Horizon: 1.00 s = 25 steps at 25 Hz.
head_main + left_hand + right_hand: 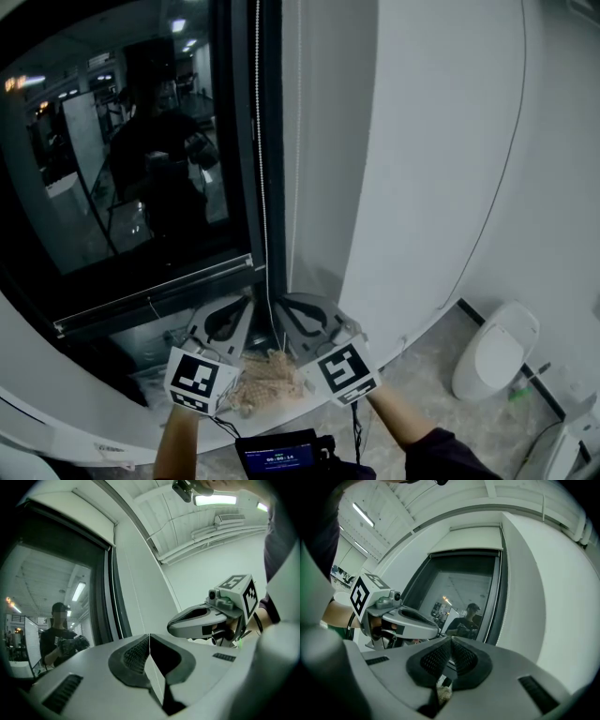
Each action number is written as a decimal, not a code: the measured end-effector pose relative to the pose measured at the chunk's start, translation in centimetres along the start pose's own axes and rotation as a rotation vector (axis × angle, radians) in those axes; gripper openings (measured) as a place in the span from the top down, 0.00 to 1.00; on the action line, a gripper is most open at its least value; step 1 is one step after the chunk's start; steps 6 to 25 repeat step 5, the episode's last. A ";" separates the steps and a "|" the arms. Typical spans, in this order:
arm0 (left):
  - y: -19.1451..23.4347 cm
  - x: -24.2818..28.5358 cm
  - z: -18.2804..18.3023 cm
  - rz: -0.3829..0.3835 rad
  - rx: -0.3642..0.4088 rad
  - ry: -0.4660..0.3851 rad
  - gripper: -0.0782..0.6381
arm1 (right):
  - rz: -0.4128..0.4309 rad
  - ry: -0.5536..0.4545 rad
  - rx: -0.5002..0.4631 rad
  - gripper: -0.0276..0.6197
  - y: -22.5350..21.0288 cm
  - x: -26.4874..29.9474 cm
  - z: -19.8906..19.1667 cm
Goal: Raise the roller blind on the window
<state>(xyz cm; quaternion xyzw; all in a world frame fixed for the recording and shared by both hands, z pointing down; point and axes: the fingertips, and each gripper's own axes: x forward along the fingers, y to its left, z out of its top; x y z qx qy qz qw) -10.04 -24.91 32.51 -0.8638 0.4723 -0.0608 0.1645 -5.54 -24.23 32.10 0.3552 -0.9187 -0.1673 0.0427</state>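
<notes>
Dark window (122, 169) ahead, bead chain (262, 187) vertical at its R edge. L gripper (150, 638) pinching thin cord (138, 604) beside chain; R gripper (451, 640) closed, empty, close by. Likely pull: straight down.

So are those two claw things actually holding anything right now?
The left gripper is shut on the blind's thin pull cord, pinching it near its lower end. The right gripper is shut too, with nothing visible in it.
</notes>
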 end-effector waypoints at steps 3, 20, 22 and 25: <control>-0.1 -0.2 -0.1 0.001 0.006 0.003 0.88 | -0.004 0.006 -0.005 0.94 0.1 0.0 0.0; -0.1 -0.3 -0.3 0.001 0.008 0.006 0.88 | -0.006 0.007 -0.009 0.94 0.2 -0.1 0.0; -0.1 -0.3 -0.3 0.001 0.008 0.006 0.88 | -0.006 0.007 -0.009 0.94 0.2 -0.1 0.0; -0.1 -0.3 -0.3 0.001 0.008 0.006 0.88 | -0.006 0.007 -0.009 0.94 0.2 -0.1 0.0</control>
